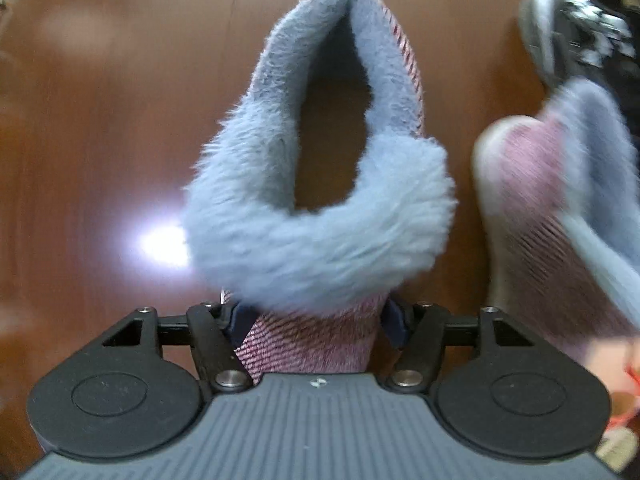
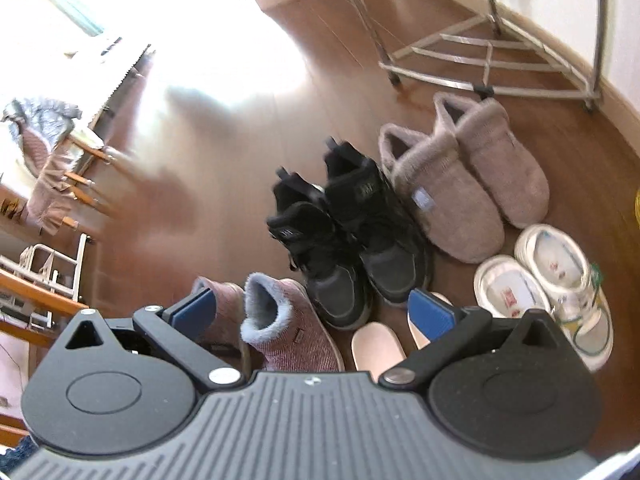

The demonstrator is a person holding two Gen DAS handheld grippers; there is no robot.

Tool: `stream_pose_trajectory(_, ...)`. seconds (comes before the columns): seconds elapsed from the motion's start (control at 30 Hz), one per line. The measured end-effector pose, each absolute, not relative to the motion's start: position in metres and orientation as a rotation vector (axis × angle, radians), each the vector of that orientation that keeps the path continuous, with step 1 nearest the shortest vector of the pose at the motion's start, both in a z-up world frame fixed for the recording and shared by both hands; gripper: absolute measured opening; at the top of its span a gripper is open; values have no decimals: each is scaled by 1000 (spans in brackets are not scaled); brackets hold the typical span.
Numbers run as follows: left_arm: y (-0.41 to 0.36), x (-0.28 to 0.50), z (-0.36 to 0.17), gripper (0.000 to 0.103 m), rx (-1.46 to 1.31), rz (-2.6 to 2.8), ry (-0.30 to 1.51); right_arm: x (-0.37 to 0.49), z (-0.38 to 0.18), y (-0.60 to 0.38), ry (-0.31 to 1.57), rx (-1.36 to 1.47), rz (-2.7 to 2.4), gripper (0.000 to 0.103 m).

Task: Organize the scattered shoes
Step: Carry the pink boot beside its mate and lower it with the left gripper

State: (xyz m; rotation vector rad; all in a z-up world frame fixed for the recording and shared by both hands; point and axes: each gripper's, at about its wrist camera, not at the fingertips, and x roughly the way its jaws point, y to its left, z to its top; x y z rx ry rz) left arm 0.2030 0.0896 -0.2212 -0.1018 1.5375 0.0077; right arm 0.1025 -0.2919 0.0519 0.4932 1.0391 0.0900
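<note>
The left claw (image 1: 316, 320) pinched the pink fur-lined slipper (image 1: 320, 184) at its toe; the right claw (image 2: 314, 312) hung wide, empty; lower level beside its mate (image 1: 552, 216).

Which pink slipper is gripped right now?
The fur-collared pink slipper centered in the left wrist view, clamped by the left gripper; its mate lies free alongside.

no readable text, tags on black boots (image 2: 348, 232) and tan slippers (image 2: 460, 184) too blurred

Lying on the floor (image 2: 240, 184) are two pink fur-lined slippers (image 2: 288, 332), two black boots (image 2: 360, 232), two beige plush shoes (image 2: 472, 184), two white sneakers (image 2: 560, 288), and two pale slippers (image 2: 376, 350).
</note>
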Motion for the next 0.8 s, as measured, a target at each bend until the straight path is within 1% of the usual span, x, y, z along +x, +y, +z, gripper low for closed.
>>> stream_pose_trajectory(0.1,96,186,-178,66,-152,-88,1514,98,56,-289,1029,490,87,102)
stream_pose_trajectory(0.23,117,197,-123,67,-138,-97,1390,95,57,-288,1024,507,88,102)
stream_pose_trajectory(0.33,131,225,-125,68,-165,-97,1367,99,54,-281,1044,483,88,102)
stream_pose_trajectory(0.37,134,235,-134,68,-169,-93,1382,101,52,-278,1054,476,88,102)
stream_pose_trajectory(0.4,138,250,-145,66,-170,-90,1405,104,50,-275,1064,468,88,102)
stream_pose_trajectory(0.47,140,253,-169,62,-174,-81,1464,108,46,-270,1084,446,90,102)
stream_pose_trajectory(0.5,141,254,-186,49,-175,-71,1502,107,44,-268,1093,432,92,102)
stream_pose_trajectory(0.53,145,254,-196,21,-189,-51,1524,105,41,-267,1102,411,91,102)
stream_pose_trajectory(0.6,158,248,-212,21,-283,-9,1549,109,36,-264,1123,376,77,102)
stream_pose_trajectory(0.67,172,235,-211,21,-391,30,1529,112,30,-263,1145,371,62,102)
stream_pose_trajectory(0.8,175,218,-209,21,-490,65,1549,116,27,-256,1163,369,81,102)
